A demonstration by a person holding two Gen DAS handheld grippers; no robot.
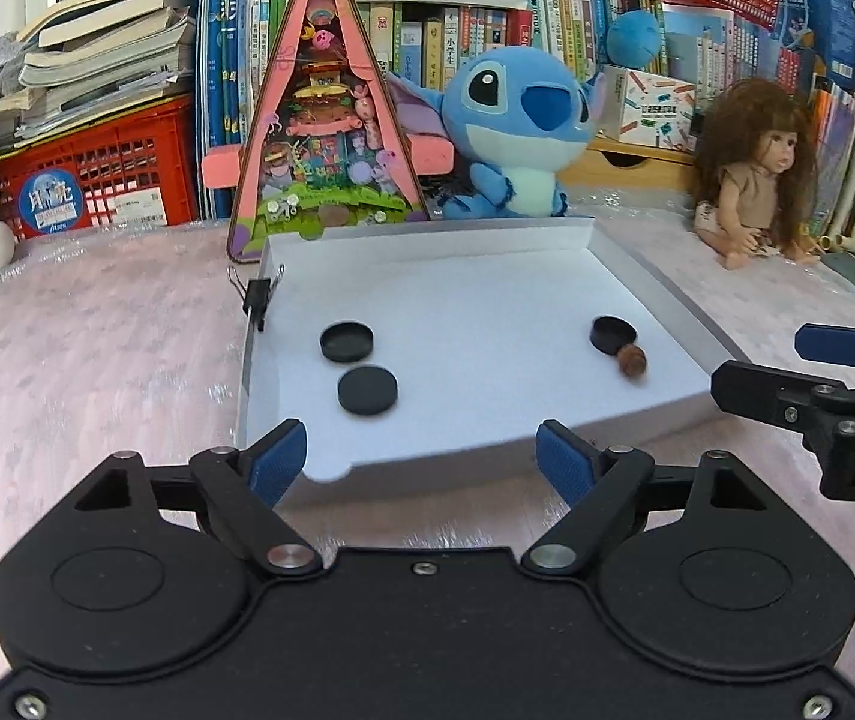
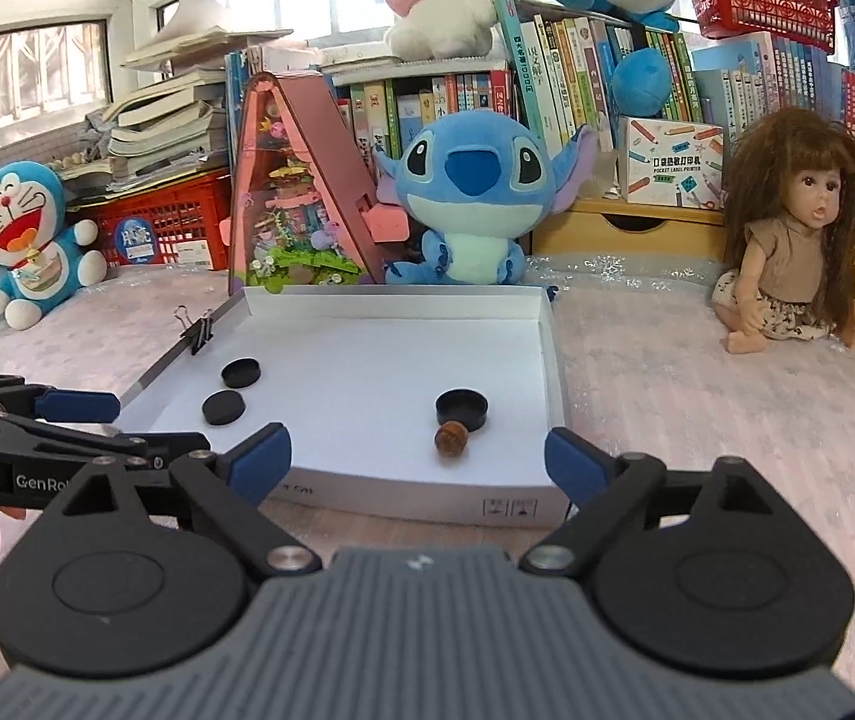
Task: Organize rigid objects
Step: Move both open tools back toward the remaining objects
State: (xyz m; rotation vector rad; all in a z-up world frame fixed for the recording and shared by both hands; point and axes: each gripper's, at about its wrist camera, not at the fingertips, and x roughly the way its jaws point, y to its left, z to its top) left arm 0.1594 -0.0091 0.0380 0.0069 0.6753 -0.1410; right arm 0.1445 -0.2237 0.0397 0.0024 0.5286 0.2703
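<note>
Both tools are seen with jaws spread wide and nothing between them — the left tool [image 1: 421, 459] and the right tool [image 2: 418, 459], each held near the tray's front edge. In the white tray [image 1: 487, 240] lie two black caps [image 1: 347, 342] [image 1: 367, 389] at far left and a third black cap [image 2: 462, 409] touching a small brown knob [image 2: 451, 438] at right. A clean pick is best made by lowering one tool squarely over a single cap — all pieces lie ahead of the fingertips, apart from them.

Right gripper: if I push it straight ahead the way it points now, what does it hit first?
Probably the near wall of the white tray, just ahead between the open jaws of the right gripper. Clearing that, the brown knob comes next; depth is unclear.
</note>
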